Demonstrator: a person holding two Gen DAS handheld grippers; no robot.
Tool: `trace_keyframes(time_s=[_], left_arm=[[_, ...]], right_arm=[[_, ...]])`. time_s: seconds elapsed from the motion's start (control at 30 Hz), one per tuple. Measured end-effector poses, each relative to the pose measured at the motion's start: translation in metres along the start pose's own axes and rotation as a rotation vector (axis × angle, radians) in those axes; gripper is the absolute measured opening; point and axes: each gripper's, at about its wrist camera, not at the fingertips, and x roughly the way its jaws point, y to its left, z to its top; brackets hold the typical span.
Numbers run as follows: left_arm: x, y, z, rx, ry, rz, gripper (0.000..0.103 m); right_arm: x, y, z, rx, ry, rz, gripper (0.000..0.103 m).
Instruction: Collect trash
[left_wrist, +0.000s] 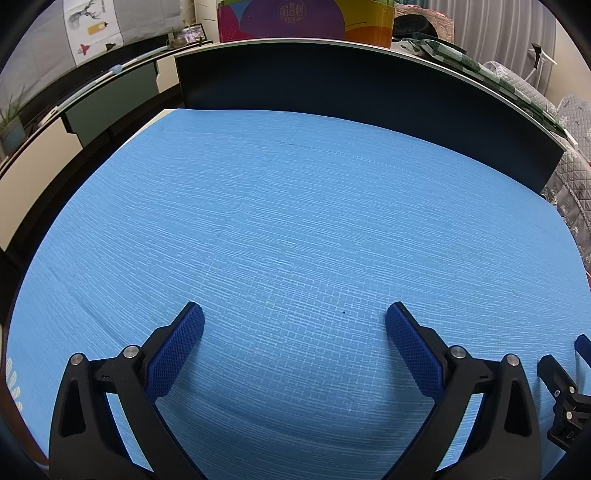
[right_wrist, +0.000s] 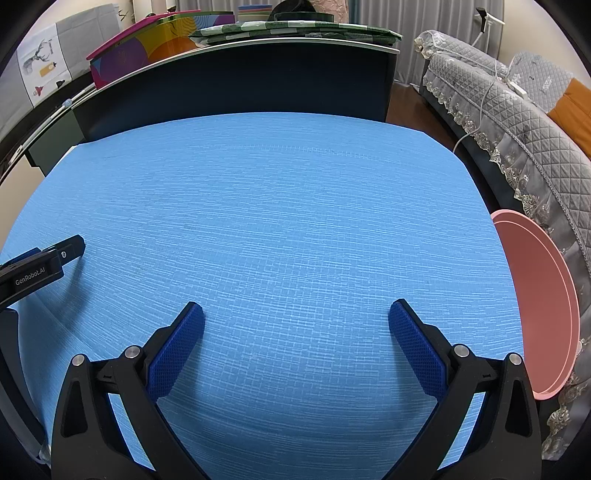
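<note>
My left gripper (left_wrist: 294, 314) is open and empty, low over a blue textured mat (left_wrist: 295, 221). My right gripper (right_wrist: 295, 314) is open and empty over the same mat (right_wrist: 258, 203). The left gripper shows at the left edge of the right wrist view (right_wrist: 40, 264), and part of the right gripper shows at the right edge of the left wrist view (left_wrist: 565, 387). A round pink bin (right_wrist: 543, 306) stands beside the mat's right edge. I see no trash item on the mat; only a tiny dark speck (left_wrist: 344, 312) lies on it.
A dark panel (left_wrist: 332, 85) stands behind the mat's far edge, with a colourful box (left_wrist: 303, 18) and a green checked cloth (right_wrist: 295, 29) on top. A sofa under a grey quilted cover (right_wrist: 517, 122) is on the right. Low cabinets (left_wrist: 55, 147) run along the left.
</note>
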Motion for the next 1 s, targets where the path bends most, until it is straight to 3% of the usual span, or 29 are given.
trace_keyframes(time_s=[1.0], left_arm=[[0.0015,0.0023,-0.0012,-0.003,-0.001,-0.002,0.096]], right_arm=[[0.0,0.0001,-0.0004,0.0,0.0,0.0,0.099]])
